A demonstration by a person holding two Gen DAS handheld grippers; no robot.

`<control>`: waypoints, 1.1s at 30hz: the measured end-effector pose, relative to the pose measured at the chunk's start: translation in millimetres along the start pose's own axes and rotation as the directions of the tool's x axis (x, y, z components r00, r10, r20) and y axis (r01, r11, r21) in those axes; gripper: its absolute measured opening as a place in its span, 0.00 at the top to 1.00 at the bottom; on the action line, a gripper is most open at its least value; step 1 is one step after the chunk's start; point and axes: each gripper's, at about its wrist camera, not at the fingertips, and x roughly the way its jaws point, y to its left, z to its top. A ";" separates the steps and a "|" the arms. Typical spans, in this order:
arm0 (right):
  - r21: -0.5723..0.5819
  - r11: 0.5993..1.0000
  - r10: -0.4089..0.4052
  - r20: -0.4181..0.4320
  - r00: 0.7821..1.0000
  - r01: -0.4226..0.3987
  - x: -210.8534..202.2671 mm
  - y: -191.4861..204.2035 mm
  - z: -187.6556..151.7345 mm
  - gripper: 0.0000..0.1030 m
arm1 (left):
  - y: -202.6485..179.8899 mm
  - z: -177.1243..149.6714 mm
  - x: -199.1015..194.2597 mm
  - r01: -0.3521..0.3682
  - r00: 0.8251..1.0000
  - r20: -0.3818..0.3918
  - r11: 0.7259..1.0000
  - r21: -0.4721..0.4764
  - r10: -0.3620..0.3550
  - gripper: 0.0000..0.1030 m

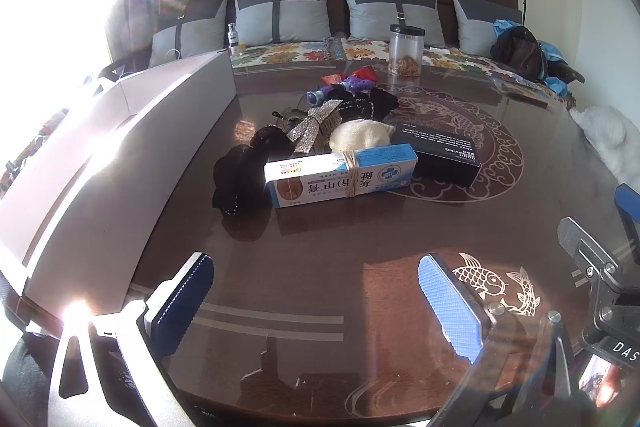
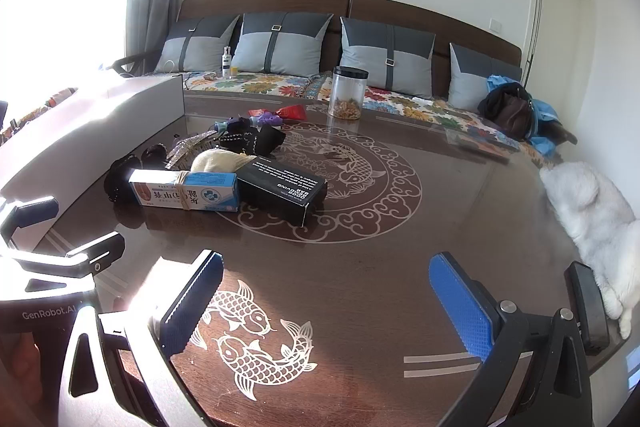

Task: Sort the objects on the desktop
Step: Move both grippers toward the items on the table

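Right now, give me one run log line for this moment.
stage: start | left gripper: open, empty | right gripper: open, empty | pile: blue box, black box untouched on table

Both grippers' fingers [image 1: 448, 307] [image 2: 460, 303] wide apart

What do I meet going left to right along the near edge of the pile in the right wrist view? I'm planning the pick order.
Black hair accessory → blue and white box bound with a rubber band → black box. Far right, apart from the pile, a white furry animal at the table's edge.
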 end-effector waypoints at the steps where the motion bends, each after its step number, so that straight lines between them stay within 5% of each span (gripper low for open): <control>1: 0.000 1.000 0.000 0.000 1.000 0.000 0.2 0.2 -0.2 0.00 | 0.1 0.0 0.2 -0.001 1.000 -0.001 1.000 0.000 0.001 0.00; 17: -0.010 1.000 -0.001 -0.021 1.000 0.001 4.9 1.5 -3.8 0.00 | 2.1 -4.4 10.7 0.023 0.999 -0.047 1.000 0.007 -0.023 0.00; 25: -0.031 0.999 0.029 -0.090 0.996 -0.032 17.8 7.1 -8.6 0.00 | 3.3 -20.6 43.5 0.015 0.982 -0.190 1.000 -0.001 -0.015 0.00; 33: -0.044 0.997 0.053 -0.188 0.981 -0.062 38.2 12.7 -17.9 0.00 | 5.5 -31.0 57.5 -0.002 0.970 -0.242 1.000 -0.001 0.002 0.00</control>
